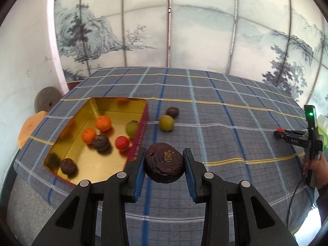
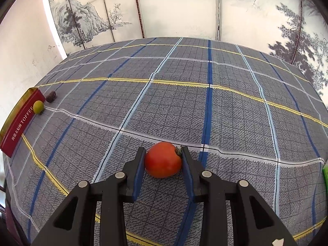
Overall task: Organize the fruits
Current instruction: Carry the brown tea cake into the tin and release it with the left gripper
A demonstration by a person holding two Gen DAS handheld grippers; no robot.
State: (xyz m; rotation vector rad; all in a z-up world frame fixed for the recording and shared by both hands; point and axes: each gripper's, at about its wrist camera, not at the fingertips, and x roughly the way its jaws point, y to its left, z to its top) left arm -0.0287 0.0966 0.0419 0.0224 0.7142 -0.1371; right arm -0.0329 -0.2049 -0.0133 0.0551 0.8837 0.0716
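L gripper (image 1: 164, 160) pinching passion fruit (image 1: 164, 162), stem-end up | R gripper (image 2: 163, 158) pinching tomato (image 2: 163, 160), stem right

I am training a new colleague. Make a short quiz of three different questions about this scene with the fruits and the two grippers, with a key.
1. True or false: the left gripper is around a dark wrinkled fruit.
2. Which fruit sits between the fingers of the right gripper? A) green fruit B) red tomato C) orange
3. Fill in: two fruits, a green fruit and a small dark fruit, lie on the cloth just outside the gold ____.

Key: 1 true; 2 B, the red tomato; 3 tin.
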